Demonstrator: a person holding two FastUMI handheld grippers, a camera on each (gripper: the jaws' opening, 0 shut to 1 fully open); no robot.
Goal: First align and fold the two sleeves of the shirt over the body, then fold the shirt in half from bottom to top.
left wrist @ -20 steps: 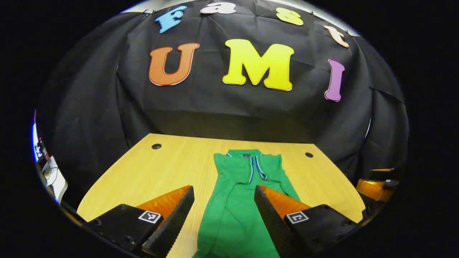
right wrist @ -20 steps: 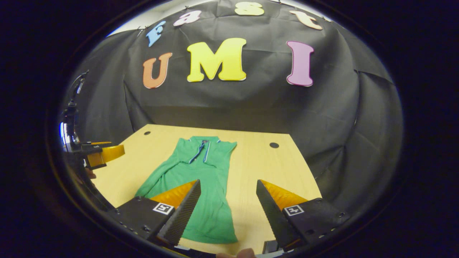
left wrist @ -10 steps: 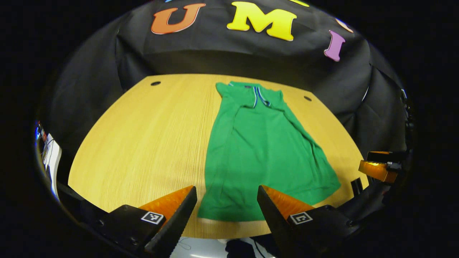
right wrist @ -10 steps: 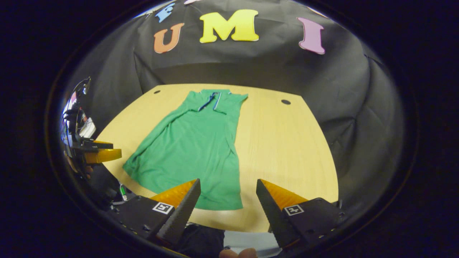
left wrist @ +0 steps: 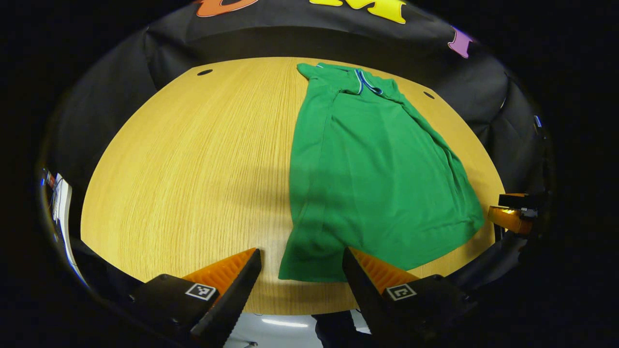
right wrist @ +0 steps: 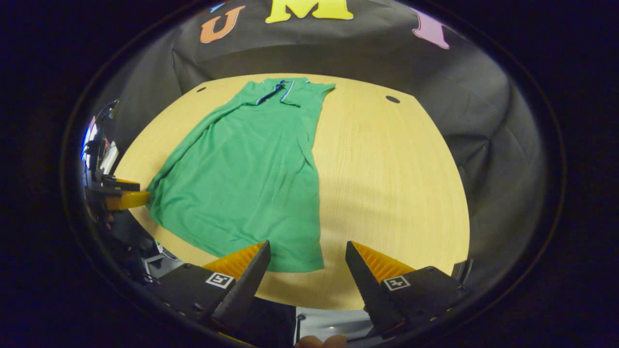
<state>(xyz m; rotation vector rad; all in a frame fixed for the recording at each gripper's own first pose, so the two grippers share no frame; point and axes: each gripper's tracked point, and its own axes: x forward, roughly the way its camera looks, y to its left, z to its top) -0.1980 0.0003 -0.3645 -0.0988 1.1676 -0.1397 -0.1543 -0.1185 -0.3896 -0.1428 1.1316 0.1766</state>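
Observation:
A green polo shirt [left wrist: 372, 164] lies flat on the wooden table [left wrist: 193, 159], collar at the far end and hem toward me, both sleeves folded in over the body. My left gripper [left wrist: 301, 270] hovers open just short of the hem's left corner, touching nothing. In the right gripper view the same shirt [right wrist: 246, 169] stretches away, and my right gripper [right wrist: 307, 263] stands open near the hem's right corner [right wrist: 309, 263]. The other gripper [left wrist: 512, 215] shows at the right rim of the left gripper view, and the left one [right wrist: 121, 195] at the left rim of the right gripper view.
The table has round cable holes at its far corners [left wrist: 204, 72] [right wrist: 392, 99]. Bare wood lies left of the shirt in the left gripper view and right of it in the right gripper view. Black cloth walls close in the back and sides.
Both grippers have pulled back toward the table's near edge and tilted down, so the whole shirt and its hem have come into sight. Both stay open.

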